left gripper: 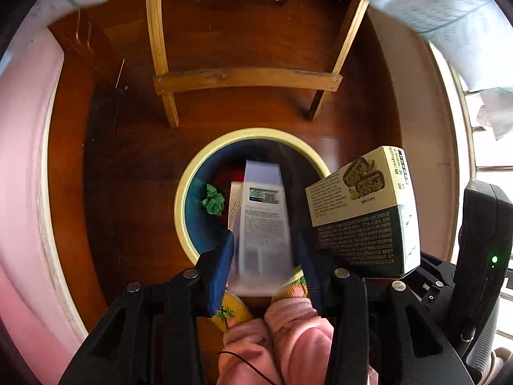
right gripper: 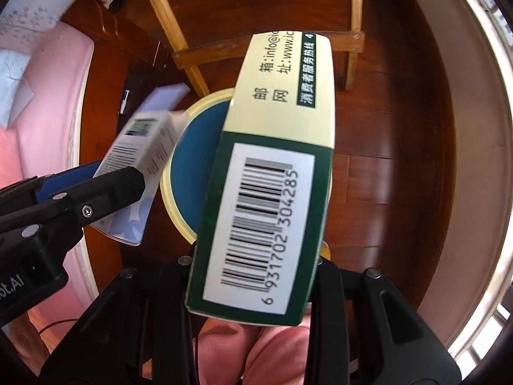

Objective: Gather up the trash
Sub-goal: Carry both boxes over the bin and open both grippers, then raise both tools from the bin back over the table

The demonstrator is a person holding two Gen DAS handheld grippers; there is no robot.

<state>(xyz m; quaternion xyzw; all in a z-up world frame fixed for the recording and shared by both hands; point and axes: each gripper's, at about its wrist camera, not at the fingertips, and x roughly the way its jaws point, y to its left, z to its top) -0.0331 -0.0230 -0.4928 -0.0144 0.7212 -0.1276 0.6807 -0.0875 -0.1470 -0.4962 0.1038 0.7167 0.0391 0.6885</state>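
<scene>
A round bin with a cream rim and blue inside stands on the wooden floor below both grippers; it also shows in the right wrist view. A crumpled green paper and something red lie inside. My left gripper has a pale lilac-and-white carton between its blue pads, motion-blurred, right above the bin; the carton also shows in the right wrist view. My right gripper is shut on a green-and-cream snack box with a barcode, held over the bin's right side; the box also shows in the left wrist view.
A wooden chair's legs and crossbar stand just beyond the bin. Pink bedding lies on the left, a window frame on the right. My pink trouser legs and patterned slippers are beneath the grippers.
</scene>
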